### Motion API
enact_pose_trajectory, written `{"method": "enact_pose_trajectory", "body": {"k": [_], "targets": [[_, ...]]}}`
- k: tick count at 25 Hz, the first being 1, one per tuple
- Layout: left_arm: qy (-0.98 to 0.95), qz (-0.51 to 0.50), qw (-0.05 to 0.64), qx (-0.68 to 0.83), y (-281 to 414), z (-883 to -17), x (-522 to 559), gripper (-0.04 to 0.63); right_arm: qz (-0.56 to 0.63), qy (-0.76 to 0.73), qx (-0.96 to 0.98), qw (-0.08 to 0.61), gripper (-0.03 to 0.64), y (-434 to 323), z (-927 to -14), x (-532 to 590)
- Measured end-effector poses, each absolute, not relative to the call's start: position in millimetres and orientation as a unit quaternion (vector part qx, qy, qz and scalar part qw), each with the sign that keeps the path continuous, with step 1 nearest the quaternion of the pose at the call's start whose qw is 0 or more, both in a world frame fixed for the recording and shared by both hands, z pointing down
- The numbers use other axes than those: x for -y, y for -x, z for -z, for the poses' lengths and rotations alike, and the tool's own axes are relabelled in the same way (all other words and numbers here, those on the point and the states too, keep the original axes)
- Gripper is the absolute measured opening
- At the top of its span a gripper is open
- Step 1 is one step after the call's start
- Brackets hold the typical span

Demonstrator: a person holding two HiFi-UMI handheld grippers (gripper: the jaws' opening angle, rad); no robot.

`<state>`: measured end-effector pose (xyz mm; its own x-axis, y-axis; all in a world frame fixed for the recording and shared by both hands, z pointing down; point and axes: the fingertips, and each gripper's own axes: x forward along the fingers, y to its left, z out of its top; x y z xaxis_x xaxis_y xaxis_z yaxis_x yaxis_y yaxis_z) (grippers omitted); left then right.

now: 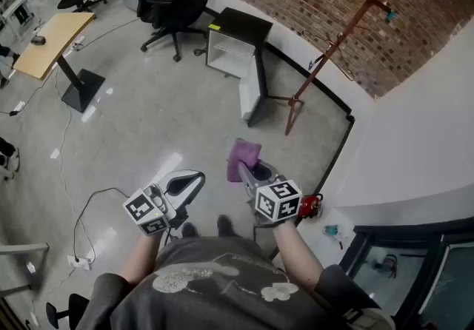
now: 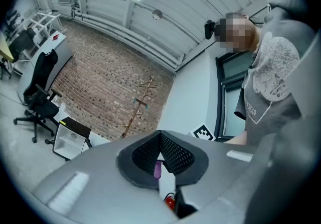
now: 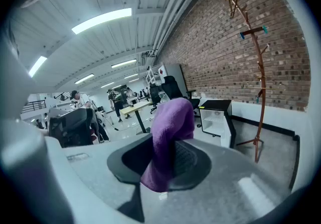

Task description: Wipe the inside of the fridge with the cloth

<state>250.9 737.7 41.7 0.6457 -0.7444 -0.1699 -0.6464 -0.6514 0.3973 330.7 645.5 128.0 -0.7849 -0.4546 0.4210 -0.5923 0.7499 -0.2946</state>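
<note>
A small fridge [image 1: 231, 49] with a black top and white inside stands on the floor far ahead by the brick wall, its door [image 1: 253, 90] swung open. It also shows in the left gripper view as the fridge [image 2: 70, 140] and in the right gripper view as the fridge [image 3: 216, 117]. My right gripper [image 1: 250, 173] is shut on a purple cloth [image 1: 243, 155], which bulges up between the jaws as the cloth [image 3: 170, 122]. The left gripper [image 1: 191, 182] is held beside it, jaws together and holding nothing. Both are at waist height, well short of the fridge.
A wooden coat rack [image 1: 337, 44] stands right of the fridge. A black office chair [image 1: 174, 3] is behind it and a wooden desk [image 1: 52, 40] at far left. A cable [image 1: 89, 210] lies on the floor. A red fire extinguisher [image 1: 312, 206] sits by the white wall.
</note>
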Motion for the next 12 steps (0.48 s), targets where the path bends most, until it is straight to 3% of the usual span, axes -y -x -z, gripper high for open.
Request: {"method": "enact_pose_trajectory", "body": {"k": [5,12], "targets": [[-0.889,0.101,0.151,0.421,-240.8,-54.8,-724.4,0.017,-0.211,-0.278,0.925,0.151,0.071,-319.5,-130.0,-632.0],[-0.873,0.093,0.186,0.441,-237.3,-68.0,-725.6,0.017,-0.211,-0.282,0.925,0.14,0.071,-328.3,-129.6,-632.8]]}}
